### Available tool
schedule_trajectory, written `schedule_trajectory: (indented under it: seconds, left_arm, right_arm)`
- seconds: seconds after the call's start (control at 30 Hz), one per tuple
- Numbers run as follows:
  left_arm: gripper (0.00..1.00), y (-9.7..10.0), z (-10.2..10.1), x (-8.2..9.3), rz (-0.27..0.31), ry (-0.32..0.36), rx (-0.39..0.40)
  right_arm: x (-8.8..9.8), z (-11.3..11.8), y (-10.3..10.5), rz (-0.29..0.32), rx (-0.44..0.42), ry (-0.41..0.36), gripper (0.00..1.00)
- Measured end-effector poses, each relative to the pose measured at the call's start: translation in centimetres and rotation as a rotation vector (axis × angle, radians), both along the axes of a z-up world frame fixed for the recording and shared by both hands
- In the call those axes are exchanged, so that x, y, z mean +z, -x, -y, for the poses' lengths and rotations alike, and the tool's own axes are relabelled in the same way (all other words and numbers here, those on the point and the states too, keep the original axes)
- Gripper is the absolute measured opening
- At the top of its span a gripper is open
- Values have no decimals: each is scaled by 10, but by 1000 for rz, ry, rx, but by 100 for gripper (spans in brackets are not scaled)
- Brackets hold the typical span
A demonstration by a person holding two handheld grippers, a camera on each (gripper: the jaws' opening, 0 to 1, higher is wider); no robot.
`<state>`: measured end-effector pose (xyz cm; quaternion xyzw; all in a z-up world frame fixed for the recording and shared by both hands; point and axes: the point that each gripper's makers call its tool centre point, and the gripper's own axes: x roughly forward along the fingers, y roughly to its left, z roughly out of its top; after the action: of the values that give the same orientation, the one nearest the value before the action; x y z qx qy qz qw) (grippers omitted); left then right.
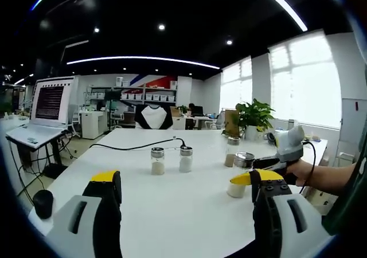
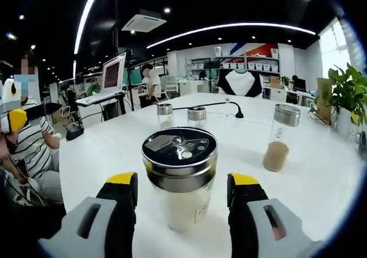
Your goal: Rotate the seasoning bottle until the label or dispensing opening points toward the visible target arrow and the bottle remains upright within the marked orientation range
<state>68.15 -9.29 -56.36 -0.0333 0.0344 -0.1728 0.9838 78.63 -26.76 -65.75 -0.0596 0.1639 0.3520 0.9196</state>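
Open office, white table (image 1: 172,200) — four shakers upright on it. Right gripper (image 2: 182,192) brackets nearest bottle (image 2: 179,178), grip uncertain — left gripper (image 1: 183,192) open, empty.

1. We are seeing bare white table (image 1: 172,206) lying open ahead of the left gripper (image 1: 183,186), up to two small jars (image 1: 171,160) standing side by side.
2. A black cable (image 1: 132,147) is running just behind those jars.
3. The right gripper (image 2: 182,190) is flanking a seasoning bottle (image 2: 179,180), with narrow gaps at each side.
4. A taller jar (image 2: 280,137) is standing to its right, with open table between.
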Motion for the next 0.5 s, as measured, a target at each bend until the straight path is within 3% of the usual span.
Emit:
schedule_trajectory:
  seconds: [0.13, 0.2, 0.23, 0.3, 0.4, 0.5]
  left_arm:
    - [100, 0, -1, 0, -2, -3, 0]
    - [100, -1, -2, -1, -3, -2, 2]
    - [100, -1, -2, -1, -3, -2, 2]
    - [100, -1, -2, -2, -4, -1, 2]
    - [100, -1, -2, -3, -8, 2, 7]
    - [100, -1, -2, -3, -8, 4, 5]
  right_arm:
    - [5, -6, 4, -40, 98, -77, 66]
    - [6, -3, 3, -29, 134, -44, 65]
    - [6, -3, 3, 7, 176, 3, 65]
    - [7, -9, 6, 41, 262, 7, 63]
    - [3, -12, 14, -53, 340, -70, 62]
    - [5, -10, 13, -38, 370, -75, 62]
